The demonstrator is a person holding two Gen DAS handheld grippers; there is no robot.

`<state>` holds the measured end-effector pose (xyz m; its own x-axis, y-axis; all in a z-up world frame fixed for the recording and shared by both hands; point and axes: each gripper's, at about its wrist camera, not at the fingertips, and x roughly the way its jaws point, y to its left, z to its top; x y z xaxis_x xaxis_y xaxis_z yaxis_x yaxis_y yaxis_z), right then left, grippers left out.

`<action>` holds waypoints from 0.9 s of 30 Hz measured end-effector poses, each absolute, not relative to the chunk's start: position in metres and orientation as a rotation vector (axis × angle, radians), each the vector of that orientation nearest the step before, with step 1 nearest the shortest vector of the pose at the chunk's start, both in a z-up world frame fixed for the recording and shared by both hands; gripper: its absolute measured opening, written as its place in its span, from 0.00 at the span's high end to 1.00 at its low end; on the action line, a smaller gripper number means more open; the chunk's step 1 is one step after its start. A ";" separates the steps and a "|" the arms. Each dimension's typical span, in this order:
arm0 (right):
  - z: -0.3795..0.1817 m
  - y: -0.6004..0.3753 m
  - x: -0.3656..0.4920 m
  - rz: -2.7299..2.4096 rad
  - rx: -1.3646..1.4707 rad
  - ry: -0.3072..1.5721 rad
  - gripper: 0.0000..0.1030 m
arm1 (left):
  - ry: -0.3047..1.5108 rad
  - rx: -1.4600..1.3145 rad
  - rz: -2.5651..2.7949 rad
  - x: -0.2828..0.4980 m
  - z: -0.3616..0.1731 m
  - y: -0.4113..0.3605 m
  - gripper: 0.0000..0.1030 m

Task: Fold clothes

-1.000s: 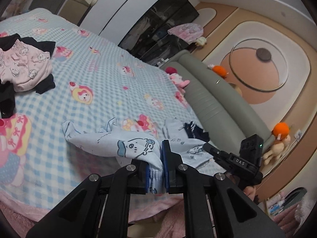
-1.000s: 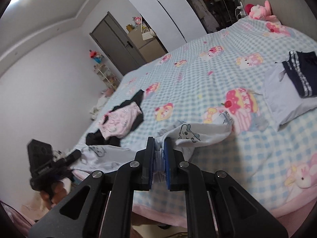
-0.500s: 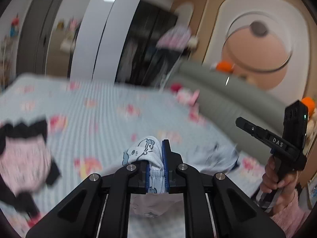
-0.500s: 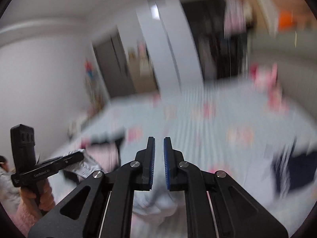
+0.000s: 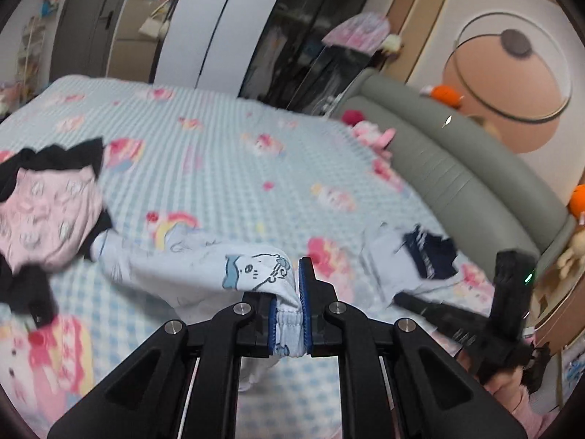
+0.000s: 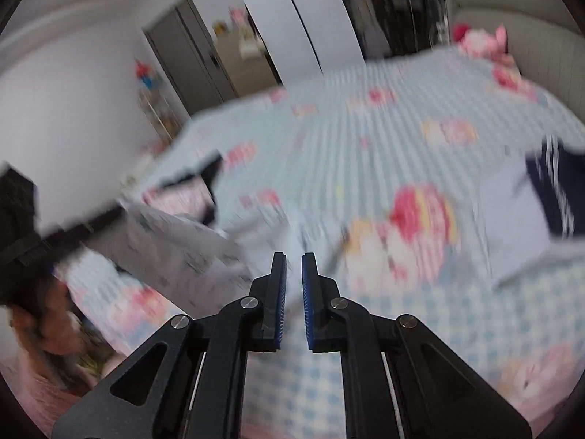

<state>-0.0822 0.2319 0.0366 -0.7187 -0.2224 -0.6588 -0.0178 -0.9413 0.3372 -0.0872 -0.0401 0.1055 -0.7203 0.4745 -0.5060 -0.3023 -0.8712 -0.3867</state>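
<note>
The left hand-held gripper [image 5: 296,311] was clamped on a bunched edge of the pale blue garment [image 5: 204,267], its blue pads pressed in on the gathered, elastic-looking hem; a cartoon print showed just behind the fingers. From there the garment trailed away to the left and lay on the bed [image 5: 226,153], though its far end was smeared and its full shape could not be made out (sleeves or legs, it was hard to say). The right hand-held gripper [image 6: 293,285] stood with its pads a narrow gap apart and nothing between them. In the right wrist view nearly everything beyond those fingers was blurred: a pale, printed sheet of cloth crossed the left half, and the bedspread pattern ran into streaks. To the right on the bed sat a folded pile [image 6: 519,216], a dark navy piece with white stripes [image 6: 559,197] lying on a pale one, cut off by the edge of the view. At the left of the bed a pink garment [image 5: 44,212] rested on black clothing [image 5: 55,157], partly out of frame. A grey headboard [image 5: 457,183] curved along the far side of the bed, with a pink soft toy [image 5: 369,133] against it. The other gripper's black body appeared at the lower right of the left wrist view, blurred.
</note>
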 end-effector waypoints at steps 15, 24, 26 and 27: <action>-0.077 0.128 -0.094 -2.326 1.405 -0.413 0.50 | -0.520 -0.949 2.548 -0.078 0.071 -0.060 0.89; -0.097 0.103 -0.117 -2.454 1.490 -0.339 0.56 | -0.666 -0.995 2.526 -0.068 0.049 -0.089 0.89; -0.099 0.105 -0.117 -2.482 1.488 -0.320 0.77 | -0.695 -1.006 2.521 -0.066 0.044 -0.095 0.89; -0.099 0.107 -0.116 -2.502 1.484 -0.309 0.79 | -0.690 -1.011 2.519 -0.065 0.042 -0.096 0.89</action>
<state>-0.1157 0.1073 -0.0988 -0.4678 -0.2898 -0.8350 0.0778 -0.9546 0.2877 -0.0646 -0.0958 0.0415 -0.6892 0.4737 -0.5483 -0.1280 -0.8244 -0.5514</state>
